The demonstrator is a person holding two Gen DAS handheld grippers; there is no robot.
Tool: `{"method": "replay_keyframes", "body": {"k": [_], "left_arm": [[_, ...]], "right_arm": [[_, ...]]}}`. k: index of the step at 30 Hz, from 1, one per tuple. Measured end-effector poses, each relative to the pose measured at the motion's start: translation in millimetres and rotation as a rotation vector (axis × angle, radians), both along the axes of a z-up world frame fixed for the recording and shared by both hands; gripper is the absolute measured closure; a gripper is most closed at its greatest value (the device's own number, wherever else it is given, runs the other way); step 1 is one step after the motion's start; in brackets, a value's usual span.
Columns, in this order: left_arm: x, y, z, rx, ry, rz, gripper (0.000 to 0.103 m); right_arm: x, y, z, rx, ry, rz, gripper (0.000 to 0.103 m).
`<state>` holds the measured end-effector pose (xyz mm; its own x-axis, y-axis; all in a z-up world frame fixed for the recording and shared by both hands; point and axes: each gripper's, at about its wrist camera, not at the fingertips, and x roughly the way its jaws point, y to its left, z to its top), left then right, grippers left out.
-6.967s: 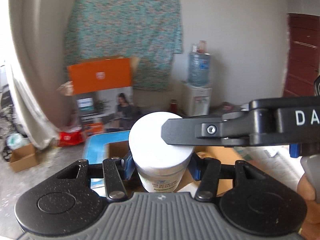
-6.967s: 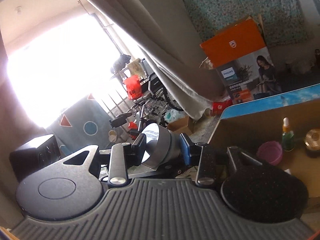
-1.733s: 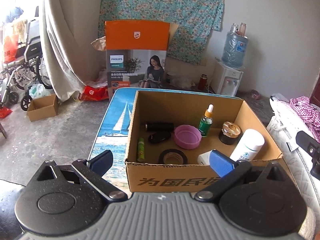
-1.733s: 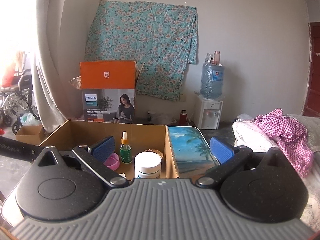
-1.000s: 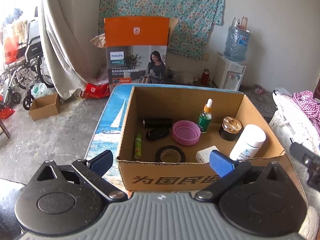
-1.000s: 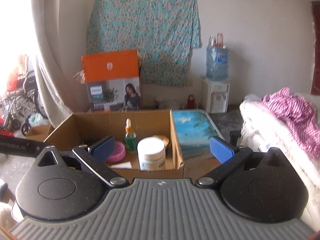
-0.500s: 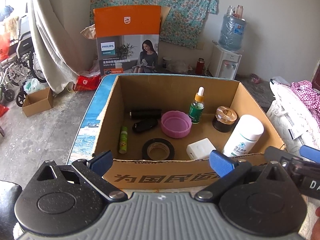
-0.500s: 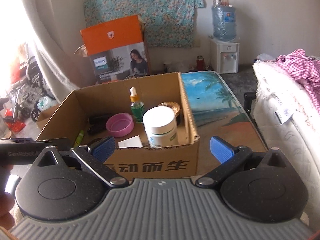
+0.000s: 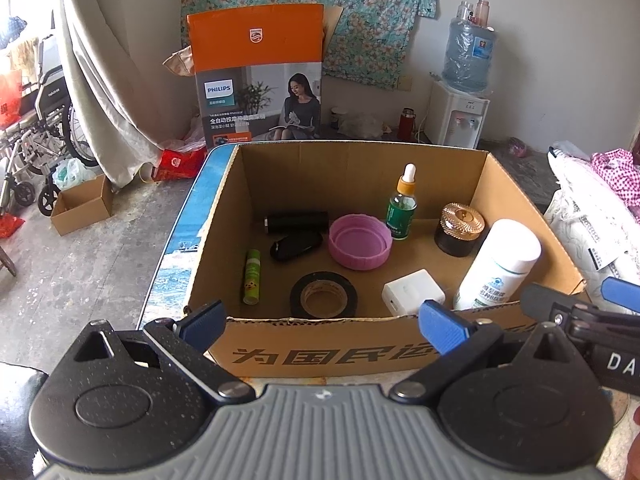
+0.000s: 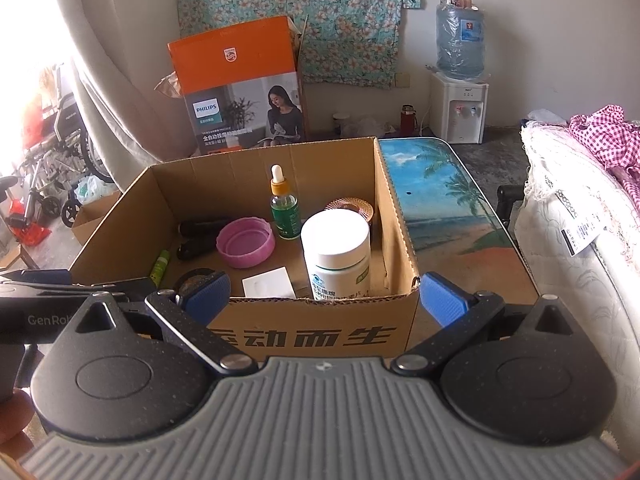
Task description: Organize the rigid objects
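Note:
An open cardboard box (image 9: 320, 350) (image 10: 312, 332) sits on a table with a beach print (image 10: 436, 208). Inside stand a white jar (image 9: 498, 264) (image 10: 336, 254), a green dropper bottle (image 9: 401, 208) (image 10: 285, 208) and a gold-lidded dark jar (image 9: 458, 230). A pink lid (image 9: 359, 242) (image 10: 246, 242), a tape roll (image 9: 323, 295), a white block (image 9: 412, 292), a green tube (image 9: 251, 276) and two black items (image 9: 296, 222) lie on its floor. My left gripper (image 9: 320, 322) is open and empty before the box's near wall. My right gripper (image 10: 324, 296) is open and empty at the box's near right corner.
An orange Philips carton (image 9: 256, 76) stands on the floor behind the table. A water dispenser (image 9: 464, 92) is at the back right. A bed with pink checked cloth (image 10: 600, 152) lies right. A wheelchair (image 9: 36, 136) and small cardboard box (image 9: 80, 204) are left.
Seven seconds ago my left gripper held the white jar and my right a metal cylinder; both are now open and empty. Both views have tilted down and come closer to the box.

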<state>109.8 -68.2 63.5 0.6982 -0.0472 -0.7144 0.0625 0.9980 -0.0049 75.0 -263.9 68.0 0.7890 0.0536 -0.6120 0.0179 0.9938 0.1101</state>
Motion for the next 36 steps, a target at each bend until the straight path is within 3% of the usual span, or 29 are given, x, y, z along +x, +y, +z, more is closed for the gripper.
{"method": "replay_keyframes", "body": {"k": [36], "left_arm": [[-4.3,1.9,1.4,0.056,-0.011,0.033,0.0]], "right_arm": [[-0.9,8.0,-1.5,-0.052,0.019,0.014,0.001]]}}
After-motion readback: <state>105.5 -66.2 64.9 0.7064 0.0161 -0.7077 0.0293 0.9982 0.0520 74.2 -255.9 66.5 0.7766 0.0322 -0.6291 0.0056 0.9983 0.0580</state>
